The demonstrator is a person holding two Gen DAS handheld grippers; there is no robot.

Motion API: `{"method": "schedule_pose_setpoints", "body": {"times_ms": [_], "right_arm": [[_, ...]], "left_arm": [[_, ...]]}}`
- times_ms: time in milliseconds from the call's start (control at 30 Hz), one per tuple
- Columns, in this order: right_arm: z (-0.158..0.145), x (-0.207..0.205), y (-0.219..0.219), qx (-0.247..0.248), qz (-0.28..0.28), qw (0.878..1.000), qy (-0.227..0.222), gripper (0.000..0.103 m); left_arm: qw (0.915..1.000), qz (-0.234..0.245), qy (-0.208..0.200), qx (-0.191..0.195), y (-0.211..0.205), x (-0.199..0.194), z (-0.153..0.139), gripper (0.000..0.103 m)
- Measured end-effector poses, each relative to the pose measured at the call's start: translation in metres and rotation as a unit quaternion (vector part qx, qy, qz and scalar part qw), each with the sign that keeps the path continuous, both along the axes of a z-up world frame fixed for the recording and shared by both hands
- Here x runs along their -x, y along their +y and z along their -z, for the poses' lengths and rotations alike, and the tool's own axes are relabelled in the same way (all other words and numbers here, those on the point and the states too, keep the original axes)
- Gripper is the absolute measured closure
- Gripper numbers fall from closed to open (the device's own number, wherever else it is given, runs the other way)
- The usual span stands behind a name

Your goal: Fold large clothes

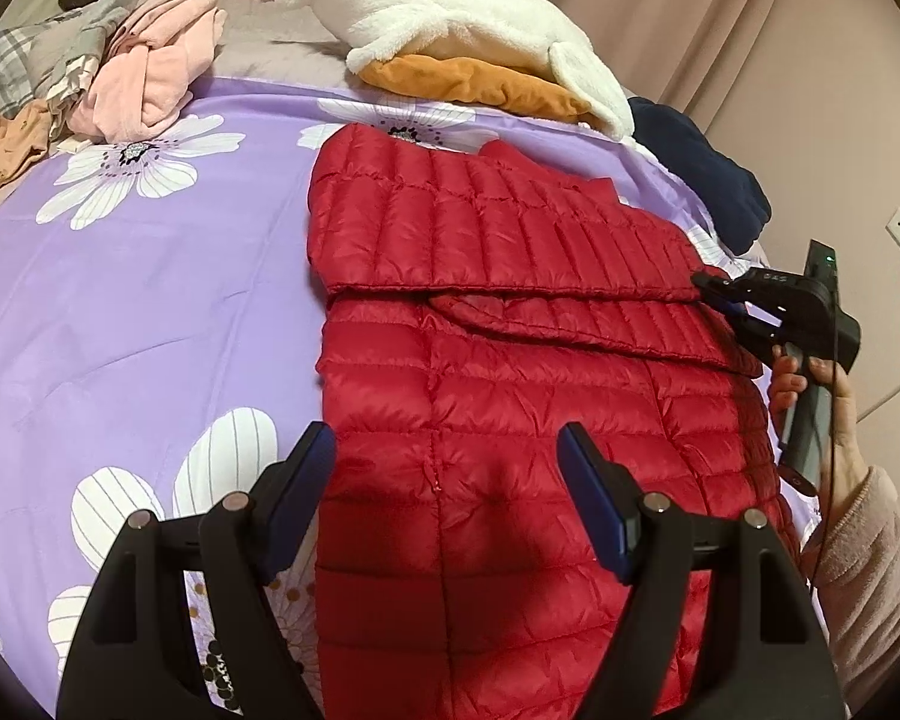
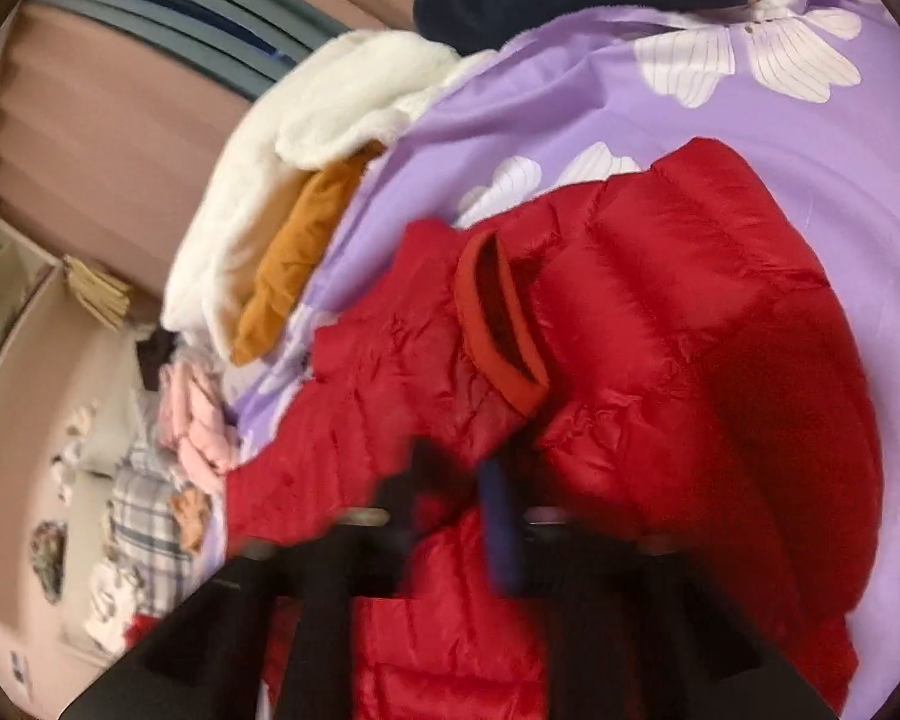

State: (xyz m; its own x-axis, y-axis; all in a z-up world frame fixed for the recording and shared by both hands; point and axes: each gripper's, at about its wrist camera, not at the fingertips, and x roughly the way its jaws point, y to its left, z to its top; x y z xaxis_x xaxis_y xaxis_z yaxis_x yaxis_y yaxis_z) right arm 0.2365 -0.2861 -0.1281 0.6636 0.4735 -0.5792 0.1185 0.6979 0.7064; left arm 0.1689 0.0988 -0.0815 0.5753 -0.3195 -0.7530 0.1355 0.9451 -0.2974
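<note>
Jacket: the red quilted jacket (image 1: pixel 480 360) is spread on the purple flowered bedspread (image 1: pixel 150 312), near the right edge of the bed; its far part is already folded over, with a sleeve (image 1: pixel 600 324) laid across the body.
Left gripper: the left gripper (image 1: pixel 447 492) is held wide apart over the near hem, with nothing between the pads.
Right gripper: the right gripper (image 1: pixel 729 300) is seen at the jacket's right edge, where the sleeve ends; in the blurred right wrist view the jaws look drawn nearly together, with red fabric around them. Whether fabric is actually pinched cannot be told.
Cuff: the orange-lined cuff (image 2: pixel 498 324) lies just ahead of the right fingers.
Step judged: the sleeve is being set flat before the next fold.
Advice: the sleeve end should be laid inside the body's outline and smoothed; the slippery shell should be pinned by the left gripper so nothing is dragged.
Risk: puffy padding may spring the fold open.
</note>
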Motion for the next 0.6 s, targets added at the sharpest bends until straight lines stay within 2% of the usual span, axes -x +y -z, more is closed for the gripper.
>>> {"method": "schedule_pose_setpoints", "body": {"times_ms": [200, 367, 433, 500, 600], "right_arm": [[-0.026, 0.032, -0.009, 0.018, 0.029, 0.998, -0.055, 0.095], [-0.01, 0.042, -0.016, 0.084, 0.038, 0.996, 0.018, 0.094], [-0.002, 0.042, -0.021, 0.081, 0.036, 0.995, 0.046, 0.08], [-0.009, 0.051, -0.024, 0.089, 0.043, 0.995, 0.025, 0.069], [-0.036, 0.065, -0.018, 0.162, 0.068, 0.984, -0.029, 0.064]], "left_arm": [[0.9999, 0.007, -0.001, -0.007, -0.003, 0.001, 0.001, 0.026], [0.9999, 0.011, 0.002, 0.0, -0.006, 0.0, 0.002, 0.025], [0.9999, 0.011, 0.006, 0.001, -0.008, 0.0, 0.002, 0.025], [0.9999, 0.013, 0.004, -0.002, -0.009, 0.002, 0.001, 0.024], [0.9999, 0.012, 0.004, -0.001, -0.009, 0.005, 0.0, 0.023]]}}
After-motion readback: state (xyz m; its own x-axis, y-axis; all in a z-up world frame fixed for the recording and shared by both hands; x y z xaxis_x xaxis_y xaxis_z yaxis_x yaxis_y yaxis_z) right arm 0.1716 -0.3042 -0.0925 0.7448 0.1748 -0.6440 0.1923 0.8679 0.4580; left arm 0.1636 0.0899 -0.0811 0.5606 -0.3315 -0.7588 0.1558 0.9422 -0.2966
